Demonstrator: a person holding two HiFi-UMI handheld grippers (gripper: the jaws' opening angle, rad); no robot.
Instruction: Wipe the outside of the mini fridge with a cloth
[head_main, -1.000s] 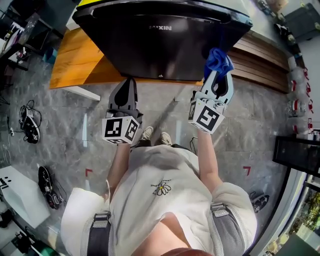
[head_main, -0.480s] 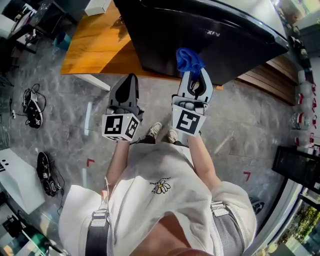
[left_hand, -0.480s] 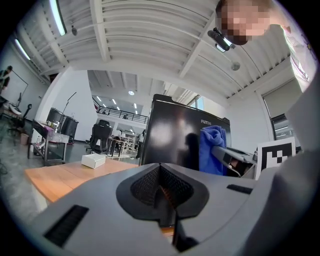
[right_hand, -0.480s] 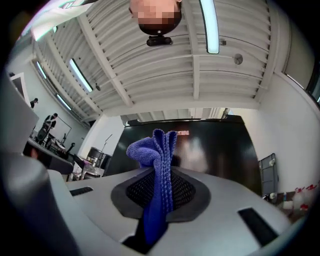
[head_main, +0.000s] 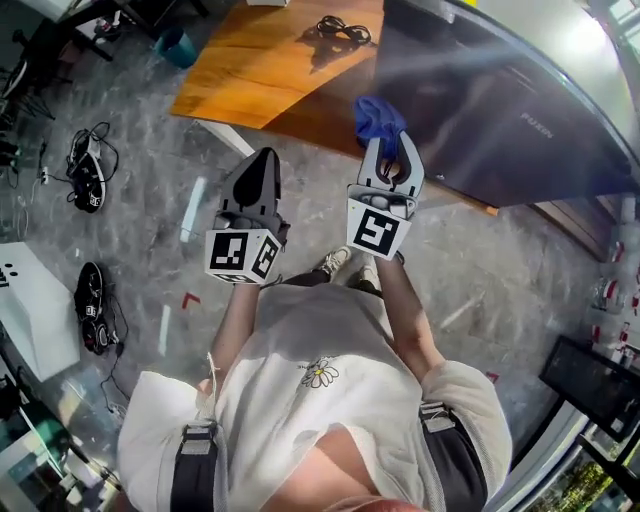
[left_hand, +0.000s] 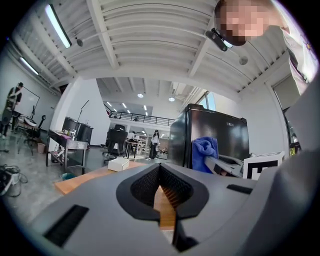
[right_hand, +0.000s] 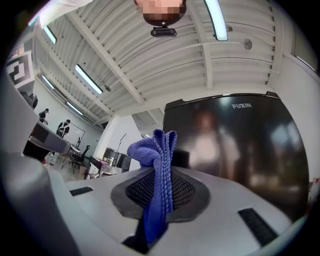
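Observation:
The black mini fridge (head_main: 510, 110) stands on a wooden platform (head_main: 270, 60) at the top right of the head view; its glossy face (right_hand: 235, 150) fills the right gripper view. My right gripper (head_main: 384, 150) is shut on a blue cloth (head_main: 377, 117), which sticks up between the jaws (right_hand: 159, 165) close to the fridge's left edge. My left gripper (head_main: 260, 175) is shut with nothing in it, held over the floor to the left of the fridge. In the left gripper view the fridge (left_hand: 210, 135) and the cloth (left_hand: 205, 150) show to the right.
Shoes (head_main: 88, 170) and cables lie on the grey floor at the left. A black cable bundle (head_main: 340, 28) lies on the platform behind the fridge's left side. A small white box (left_hand: 118, 163) rests on the platform. People and tables stand far off in the hall.
The head view has swung, so the fridge now sits at the upper right. My right gripper with the cloth moved from the fridge's right part to its left edge. The left gripper barely moved.

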